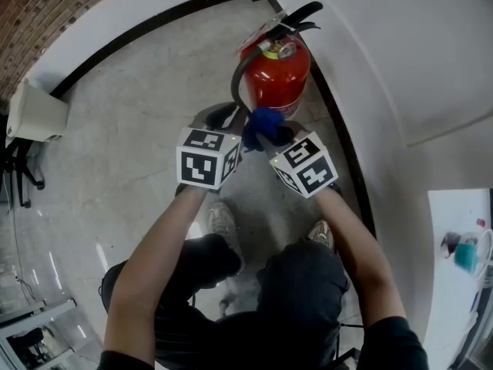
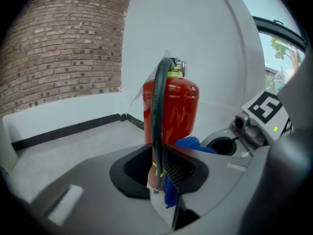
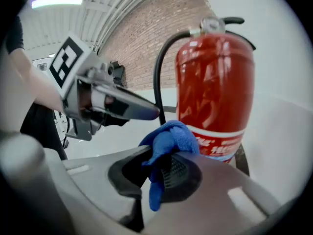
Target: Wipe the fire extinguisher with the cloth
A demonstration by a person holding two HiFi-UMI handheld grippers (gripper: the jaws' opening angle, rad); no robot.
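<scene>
The red fire extinguisher (image 1: 276, 74) stands on the floor in the corner of two white walls, its black hose (image 1: 240, 79) curving down its left side. A blue cloth (image 1: 264, 123) is bunched just in front of its base, and my right gripper (image 1: 271, 136) is shut on it; in the right gripper view the cloth (image 3: 168, 141) bulges out between the jaws, close to the cylinder (image 3: 215, 92). My left gripper (image 1: 243, 132) sits right beside the cloth with its jaws slightly open. In the left gripper view the hose (image 2: 157, 126) hangs in line with the gap and no pad presses on it.
A black baseboard (image 1: 146, 29) runs along both walls into the corner. A white box (image 1: 35, 114) sits at the left wall under brickwork. The person's knees and shoes (image 1: 222, 222) are close below the grippers. A white surface (image 1: 458, 268) with small items lies far right.
</scene>
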